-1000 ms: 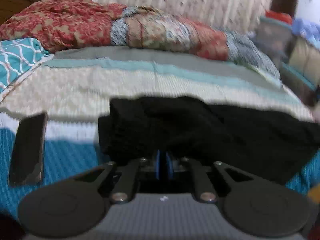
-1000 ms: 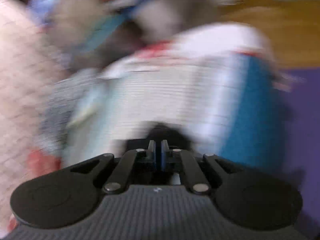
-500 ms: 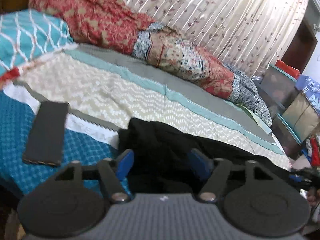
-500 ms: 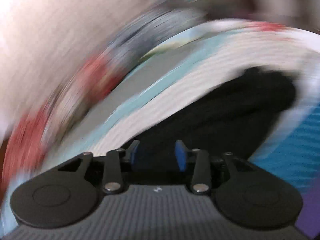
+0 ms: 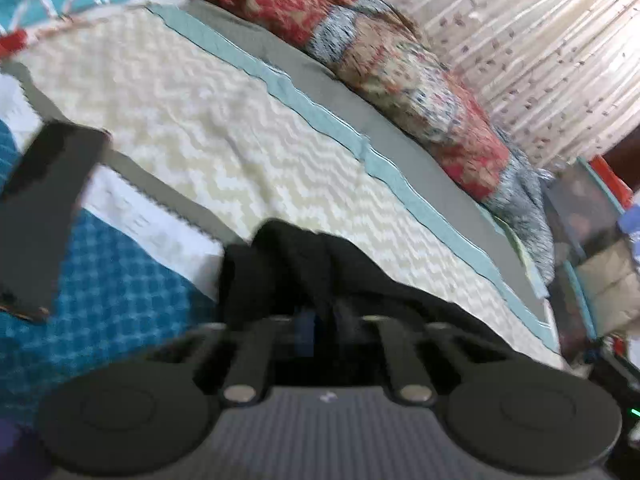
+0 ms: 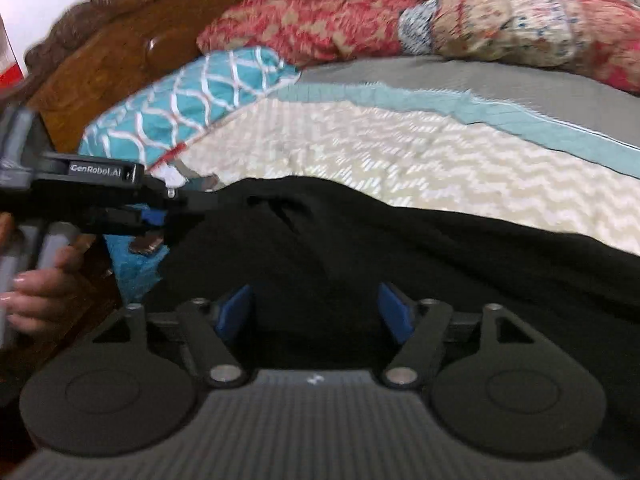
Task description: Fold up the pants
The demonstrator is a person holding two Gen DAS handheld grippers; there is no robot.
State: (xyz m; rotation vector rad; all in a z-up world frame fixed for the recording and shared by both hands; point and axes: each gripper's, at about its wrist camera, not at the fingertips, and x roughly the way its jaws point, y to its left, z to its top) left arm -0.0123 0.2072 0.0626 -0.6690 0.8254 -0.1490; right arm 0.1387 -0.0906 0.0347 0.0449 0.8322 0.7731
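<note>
Left tool (image 5: 320, 320) pinches black pants (image 5: 360, 280); right view shows right tool (image 6: 316, 312) spread.

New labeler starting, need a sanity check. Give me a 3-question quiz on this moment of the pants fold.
1. True or false: the right gripper has its fingers shut on the black pants.
2. Multiple choice: what does the left gripper hold? A) nothing B) the black pants C) the right gripper
3. Fill in: in the right wrist view, the left gripper grips the pants at their ___ end.

Key:
1. False. The fingers stand wide apart, with the fabric between and beyond them.
2. B. The fingers are closed on a bunch of the fabric.
3. Left.
</note>
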